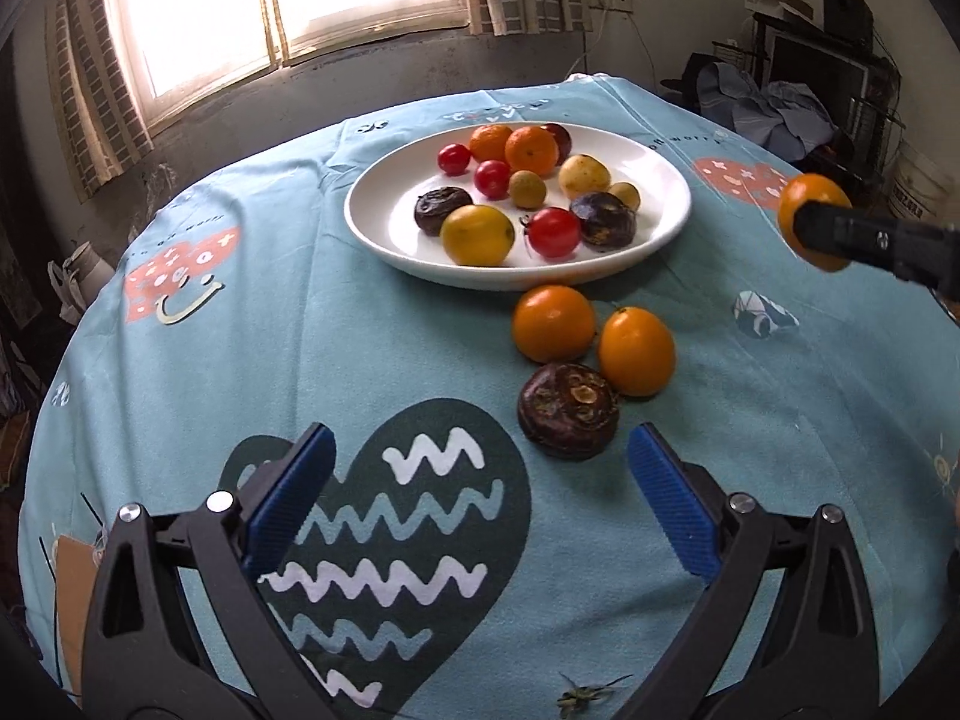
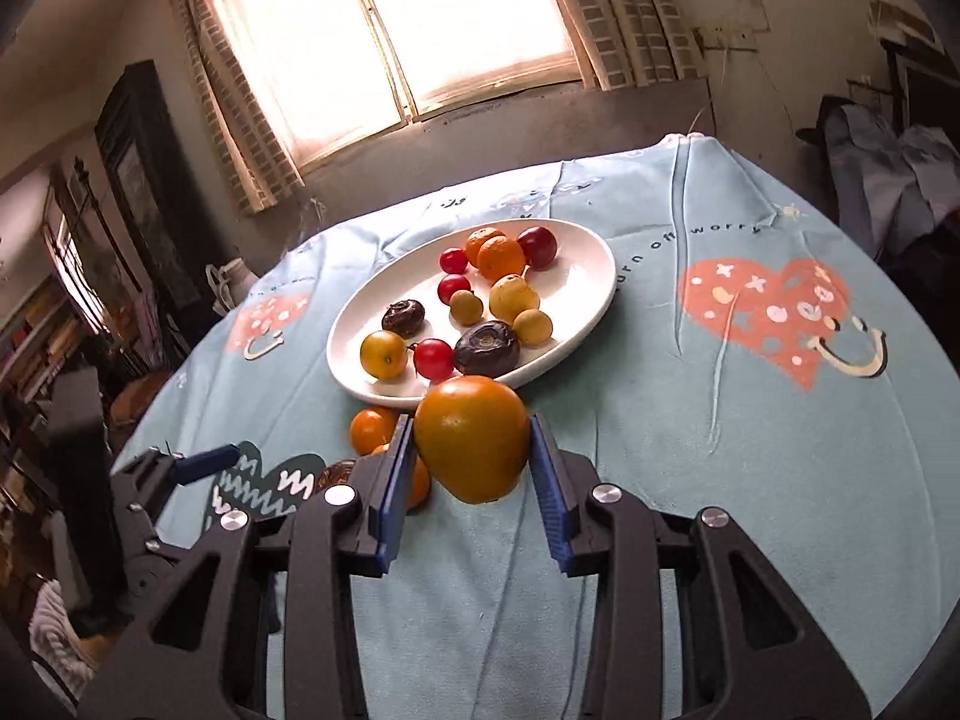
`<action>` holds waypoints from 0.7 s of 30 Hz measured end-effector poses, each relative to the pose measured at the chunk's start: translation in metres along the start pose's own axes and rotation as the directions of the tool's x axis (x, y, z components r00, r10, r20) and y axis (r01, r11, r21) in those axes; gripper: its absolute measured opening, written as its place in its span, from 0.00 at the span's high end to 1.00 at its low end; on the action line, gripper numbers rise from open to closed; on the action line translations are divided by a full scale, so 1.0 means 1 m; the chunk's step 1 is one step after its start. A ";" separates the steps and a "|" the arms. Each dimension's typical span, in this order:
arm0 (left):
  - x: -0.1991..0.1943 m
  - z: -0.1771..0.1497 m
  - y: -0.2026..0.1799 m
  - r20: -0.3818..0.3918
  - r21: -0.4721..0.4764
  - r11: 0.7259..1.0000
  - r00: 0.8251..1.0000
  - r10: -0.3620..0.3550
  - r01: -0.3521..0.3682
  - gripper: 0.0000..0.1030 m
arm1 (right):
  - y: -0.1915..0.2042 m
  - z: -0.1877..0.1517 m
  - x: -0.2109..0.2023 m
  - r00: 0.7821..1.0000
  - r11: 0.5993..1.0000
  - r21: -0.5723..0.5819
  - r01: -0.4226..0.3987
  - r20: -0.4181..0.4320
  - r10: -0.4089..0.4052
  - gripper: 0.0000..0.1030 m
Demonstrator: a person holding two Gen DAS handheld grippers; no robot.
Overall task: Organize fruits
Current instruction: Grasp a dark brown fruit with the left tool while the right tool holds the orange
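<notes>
Three fruits lie on the counter in the left wrist view: two oranges side by side and a dark wrinkled fruit touching them at about 6 o'clock. The left hand-held gripper hangs spread wide with nothing between its blue pads. It could bump the dark fruit, which sits just beside its right pad, and send it rolling. The white plate at 12 o'clock already holds many small fruits, so a dropped one could knock others out. At 3 o'clock the right hand-held gripper carries another orange in the air.

In the right wrist view, that right hand-held gripper pinches the held orange between its two pads, above the cloth and near the plate rim. The fruit is round and smooth, so it may slip and roll off the counter edge.

A soft blue cloth with hearts covers the counter. A bright window with curtains is behind, and shelves and piles of clothes crowd the dim room.
</notes>
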State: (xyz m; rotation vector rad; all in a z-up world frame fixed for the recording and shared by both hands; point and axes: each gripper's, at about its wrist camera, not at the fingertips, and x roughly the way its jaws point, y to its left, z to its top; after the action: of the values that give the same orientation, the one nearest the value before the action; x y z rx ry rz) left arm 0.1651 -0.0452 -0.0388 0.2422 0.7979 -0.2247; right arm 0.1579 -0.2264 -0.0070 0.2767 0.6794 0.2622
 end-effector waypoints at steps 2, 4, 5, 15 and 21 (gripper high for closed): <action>0.008 0.002 -0.011 -0.018 0.040 0.999 1.000 0.009 -0.008 0.03 | 0.005 -0.001 0.002 1.000 1.000 -0.019 -0.010 -0.009 0.010 0.63; 0.016 0.004 -0.017 -0.035 0.062 0.998 0.999 0.030 -0.027 0.03 | 0.010 -0.002 0.005 1.000 0.999 -0.035 -0.023 -0.022 0.022 0.63; 0.020 0.005 -0.018 -0.043 0.067 0.997 0.998 0.042 -0.039 0.03 | 0.010 -0.002 0.006 0.999 0.999 -0.037 -0.026 -0.027 0.025 0.63; 0.034 0.003 0.043 -0.093 -0.094 0.986 0.987 0.131 -0.140 0.02 | 0.010 -0.006 0.007 0.999 0.999 -0.023 -0.031 -0.039 0.030 0.63; 0.039 0.005 0.030 -0.096 -0.035 0.995 0.991 0.094 -0.098 0.02 | 0.011 -0.007 0.011 0.998 0.999 -0.026 -0.031 -0.054 0.030 0.63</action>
State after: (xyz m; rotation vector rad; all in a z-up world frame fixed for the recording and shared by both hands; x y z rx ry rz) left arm 0.2034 -0.0224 -0.0600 0.2544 0.8808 -0.1071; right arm 0.1598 -0.2110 -0.0152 0.2555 0.7249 0.3088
